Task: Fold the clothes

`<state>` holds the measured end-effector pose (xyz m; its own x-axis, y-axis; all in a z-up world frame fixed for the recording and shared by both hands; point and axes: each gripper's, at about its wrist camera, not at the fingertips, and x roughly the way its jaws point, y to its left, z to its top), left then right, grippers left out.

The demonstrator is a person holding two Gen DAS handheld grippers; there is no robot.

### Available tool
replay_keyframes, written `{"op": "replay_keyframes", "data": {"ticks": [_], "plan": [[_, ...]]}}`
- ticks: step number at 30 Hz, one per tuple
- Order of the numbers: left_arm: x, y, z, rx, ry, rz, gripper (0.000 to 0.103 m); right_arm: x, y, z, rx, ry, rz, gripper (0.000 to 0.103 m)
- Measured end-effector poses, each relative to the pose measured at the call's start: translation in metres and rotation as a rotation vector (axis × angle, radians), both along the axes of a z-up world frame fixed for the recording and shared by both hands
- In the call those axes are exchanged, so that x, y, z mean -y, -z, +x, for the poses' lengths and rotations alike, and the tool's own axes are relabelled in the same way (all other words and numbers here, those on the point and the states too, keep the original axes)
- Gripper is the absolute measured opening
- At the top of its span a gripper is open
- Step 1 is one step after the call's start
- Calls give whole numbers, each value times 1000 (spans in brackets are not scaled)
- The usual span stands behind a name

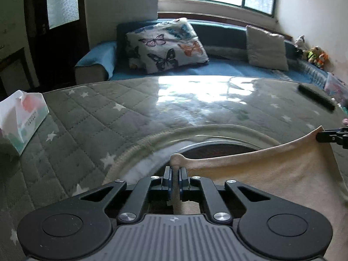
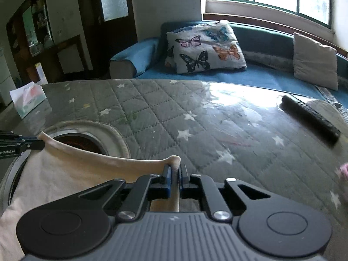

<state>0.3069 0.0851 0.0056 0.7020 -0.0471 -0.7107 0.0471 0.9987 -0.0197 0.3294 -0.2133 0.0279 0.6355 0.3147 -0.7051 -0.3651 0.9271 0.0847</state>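
Left wrist | both grippers [image 1: 175,175] clamp cloth [image 1: 271,174] | tissue box [image 1: 21,117] left, remote [image 1: 316,96] right

Both hand-held grippers [image 1: 175,175] [image 2: 174,175] clamped shut.

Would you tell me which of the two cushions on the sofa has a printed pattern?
The butterfly cushion, nearer the blue armrest; the other cushion is plain pale grey.

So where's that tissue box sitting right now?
The white tissue box with pink and green print sits at the far left edge of the grey star-quilted table cover in both wrist views, well left of the beige cloth and the round opening.
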Motion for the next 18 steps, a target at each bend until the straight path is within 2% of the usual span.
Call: {"op": "replay_keyframes", "data": {"ticks": [5, 6, 7, 8, 14, 15, 16, 18], "plan": [[5, -2, -5, 2, 15, 8, 13, 1, -3, 0, -15, -16, -19, 11], [7, -4, -9, 2, 16, 12, 24, 3, -7, -6, -13, -23, -25, 11], [8, -6, -13, 6, 16, 13, 40, 5, -10, -12, -12, -31, -31, 11], [10, -9, -19, 15, 20, 12, 44, 7, -14, -19, -12, -39, -36, 11], [30, -29, -66, 60, 105, 1, 57, 20, -34, -76, -15, -85, -67, 12], [35, -31, -75, 63, 125, -2, 60, 23, -35, -86, -15, -90, -74, 14], [41, -32, -84, 65, 144, -4, 67, 25, -35, -96, -15, -95, -80, 20], [54, -33, -103, 63, 185, -8, 72, 33, -34, -120, -14, -92, -97, 29]]}}
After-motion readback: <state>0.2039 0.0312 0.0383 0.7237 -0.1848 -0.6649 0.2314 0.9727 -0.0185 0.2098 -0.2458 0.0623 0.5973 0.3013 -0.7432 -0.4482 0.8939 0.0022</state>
